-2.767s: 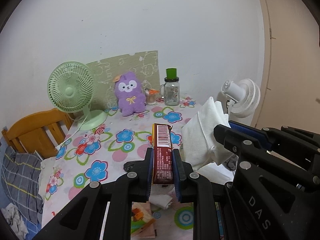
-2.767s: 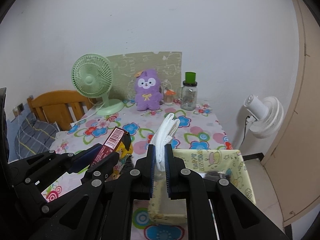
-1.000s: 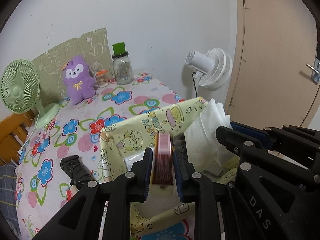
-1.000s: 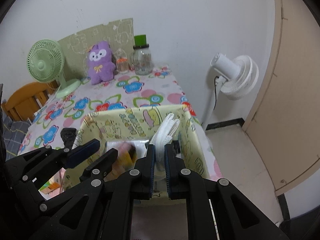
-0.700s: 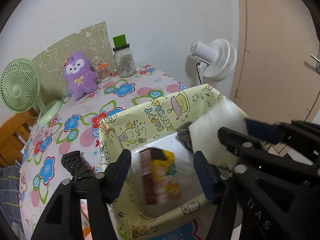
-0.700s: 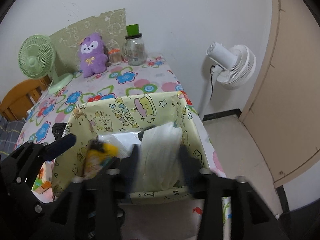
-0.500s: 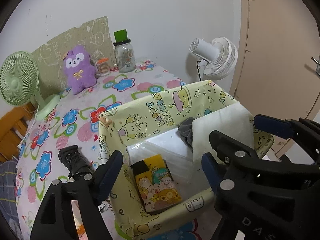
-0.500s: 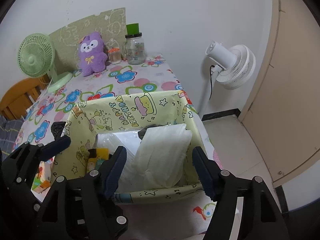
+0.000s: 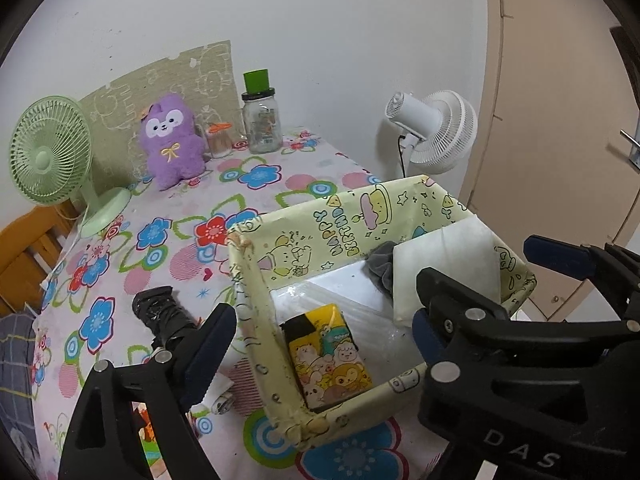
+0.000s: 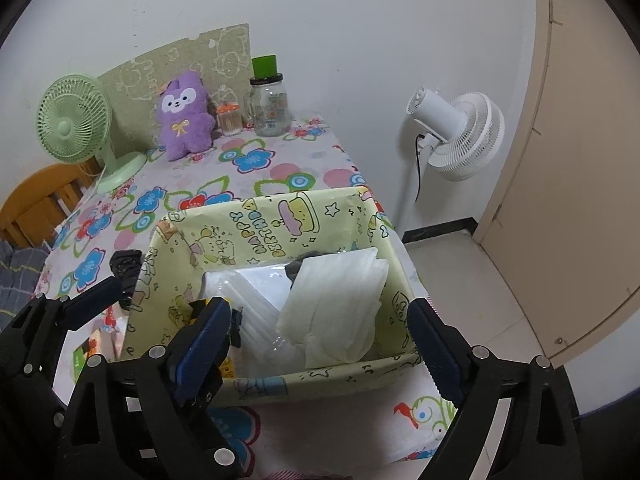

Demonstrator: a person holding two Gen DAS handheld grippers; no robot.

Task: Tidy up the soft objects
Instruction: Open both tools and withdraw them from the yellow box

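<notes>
Both grippers hovering over the yellow fabric bin (image 10: 280,220), left gripper (image 9: 320,336) and right gripper (image 10: 320,340) jaws spread wide, holding nothing, cartoon tissue pack (image 9: 330,354) flat inside at 7 o'clock, white soft pack (image 10: 340,304) leaning at 3 o'clock, purple plush (image 10: 185,114) way back at 11 o'clock by the green fan (image 10: 76,120), black object (image 9: 160,312) just outside the bin at 9.

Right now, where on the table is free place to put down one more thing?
A bare stretch of the floral tablecloth lies between the purple plush, the green desk fan and the yellow storage box. The back row beside the glass jar is crowded. The box holds a yellow cartoon pack and a white tissue pack.
</notes>
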